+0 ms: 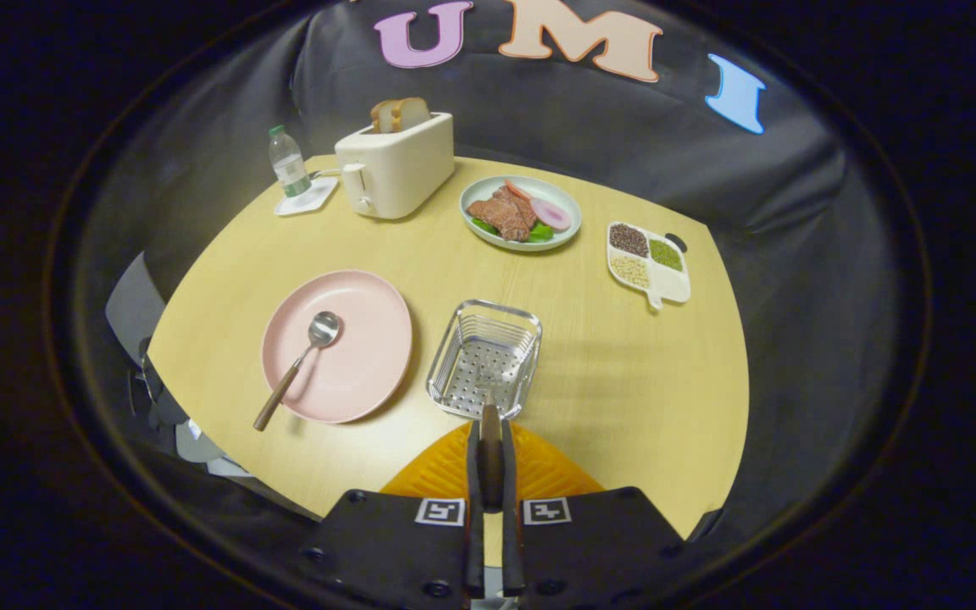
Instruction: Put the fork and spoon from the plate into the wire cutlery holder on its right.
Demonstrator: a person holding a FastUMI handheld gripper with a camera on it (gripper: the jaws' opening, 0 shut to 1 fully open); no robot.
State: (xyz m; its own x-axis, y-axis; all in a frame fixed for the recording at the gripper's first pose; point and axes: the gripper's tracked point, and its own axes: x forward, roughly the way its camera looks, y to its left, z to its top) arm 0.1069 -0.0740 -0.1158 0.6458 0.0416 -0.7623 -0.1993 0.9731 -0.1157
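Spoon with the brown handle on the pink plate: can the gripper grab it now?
Probably not yet. The gripper is shut on the brown-handled fork over the wire basket. Nothing covers the metal spoon on the round pink plate.

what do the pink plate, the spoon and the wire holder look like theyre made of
Plate: probably matte plastic or melamine; flat pink, no glare. Spoon: polished metal bowl that catches light, brown handle that looks like wood. Holder: shiny metal, likely steel, with wire walls and a perforated floor. The tool is shut on the fork, whose handle also looks brown, just before the holder.
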